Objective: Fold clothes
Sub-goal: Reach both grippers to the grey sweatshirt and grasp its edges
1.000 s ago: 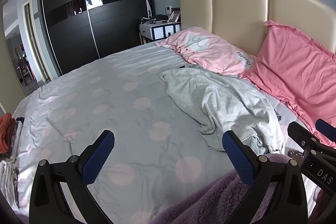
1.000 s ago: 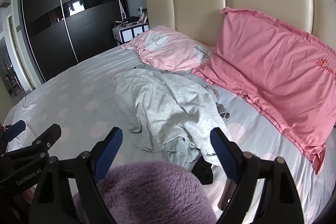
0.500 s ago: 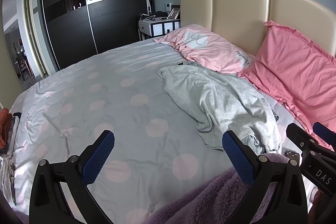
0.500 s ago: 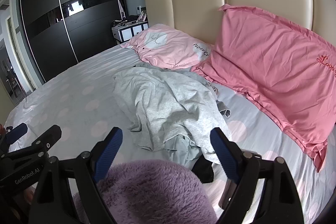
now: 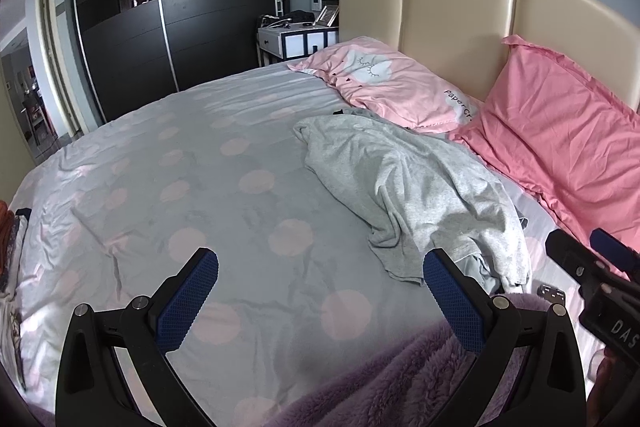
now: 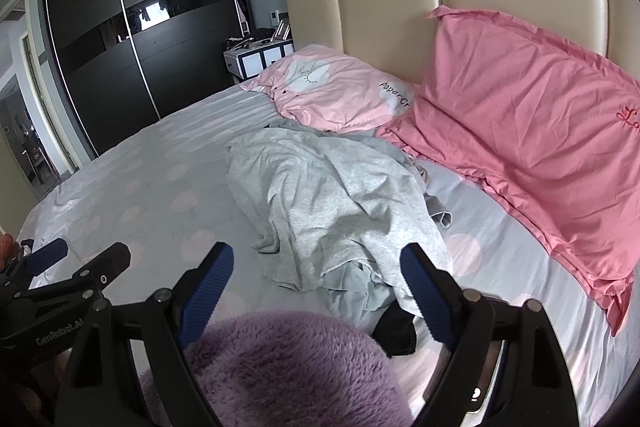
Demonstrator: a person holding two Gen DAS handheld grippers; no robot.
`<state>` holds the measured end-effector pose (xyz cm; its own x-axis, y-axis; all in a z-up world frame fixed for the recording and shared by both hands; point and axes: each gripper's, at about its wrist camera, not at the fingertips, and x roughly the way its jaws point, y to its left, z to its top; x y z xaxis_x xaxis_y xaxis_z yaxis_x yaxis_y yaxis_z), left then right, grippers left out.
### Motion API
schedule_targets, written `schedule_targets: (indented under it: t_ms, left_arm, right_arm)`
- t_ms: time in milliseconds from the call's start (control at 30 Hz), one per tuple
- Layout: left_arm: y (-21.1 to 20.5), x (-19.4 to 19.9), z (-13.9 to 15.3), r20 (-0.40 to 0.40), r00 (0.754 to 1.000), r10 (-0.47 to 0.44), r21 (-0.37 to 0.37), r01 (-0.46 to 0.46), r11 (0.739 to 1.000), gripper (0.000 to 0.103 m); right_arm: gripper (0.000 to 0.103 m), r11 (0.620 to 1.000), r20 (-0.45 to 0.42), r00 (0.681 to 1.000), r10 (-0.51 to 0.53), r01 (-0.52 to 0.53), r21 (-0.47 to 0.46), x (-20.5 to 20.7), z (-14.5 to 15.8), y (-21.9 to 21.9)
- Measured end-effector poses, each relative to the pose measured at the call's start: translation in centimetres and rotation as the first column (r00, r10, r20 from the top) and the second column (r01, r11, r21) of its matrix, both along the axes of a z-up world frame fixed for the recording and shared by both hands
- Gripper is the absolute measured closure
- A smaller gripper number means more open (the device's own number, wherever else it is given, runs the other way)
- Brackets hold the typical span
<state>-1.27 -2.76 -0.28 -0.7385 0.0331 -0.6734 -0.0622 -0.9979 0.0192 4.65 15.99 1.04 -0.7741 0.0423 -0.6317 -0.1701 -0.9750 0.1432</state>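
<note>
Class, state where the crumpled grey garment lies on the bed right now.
In both wrist views the grey garment lies crumpled on the spotted bedsheet, right of centre, just below the light pink pillow and beside the darker pink pillow.

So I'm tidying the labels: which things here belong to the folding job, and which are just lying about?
Job: grey top, pale garment under it, black item, purple fleece.

Lying about: pink pillow, printed pillow, nightstand, wardrobe, phone.

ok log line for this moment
left gripper: open, empty | right gripper: open, empty | grey shirt: crumpled on bed, untouched
</note>
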Motion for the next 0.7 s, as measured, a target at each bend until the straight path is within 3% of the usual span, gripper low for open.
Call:
schedule_targets:
  t_ms: [200, 333, 433, 600, 700]
  left_arm:
    - [-0.3, -3.6, -0.8, 0.059, 0.998, -0.034, 0.015, 0.033, 0.999, 0.0]
    - [0.8, -7.5, -2.5, 0.113, 0.99, -0.082, 0.002, 0.082, 0.997, 0.0]
    - [1.8, -10.6, -4.3, 0.149, 0.982, -0.117, -0.01, 0.12, 0.993, 0.0]
    - [2.3, -16.1, -8.7, 0.244, 0.958, -0.149, 0.048, 0.141, 0.989, 0.0]
    - [1.9, -18.4, -10.9, 0.265, 0.958, -0.114, 0.014, 0.115, 0.993, 0.0]
  right_arm:
    - [0.018, 1.0, 0.011, 1.0, 0.009, -0.009, -0.013, -3.0, -0.8, 2.6]
    - [0.042, 0.998, 0.042, 0.997, 0.064, -0.065, 0.028, -6.3, -2.1, 3.9]
    - [0.043, 0.994, 0.106, 0.99, 0.094, -0.099, 0.044, -9.2, -3.7, 4.9]
    - [0.043, 0.974, 0.2, 0.953, 0.227, -0.224, -0.04, -14.0, -7.1, 2.8]
    - [0.043, 0.951, 0.249, 0.918, 0.307, -0.293, -0.095, -16.9, -9.2, 1.6]
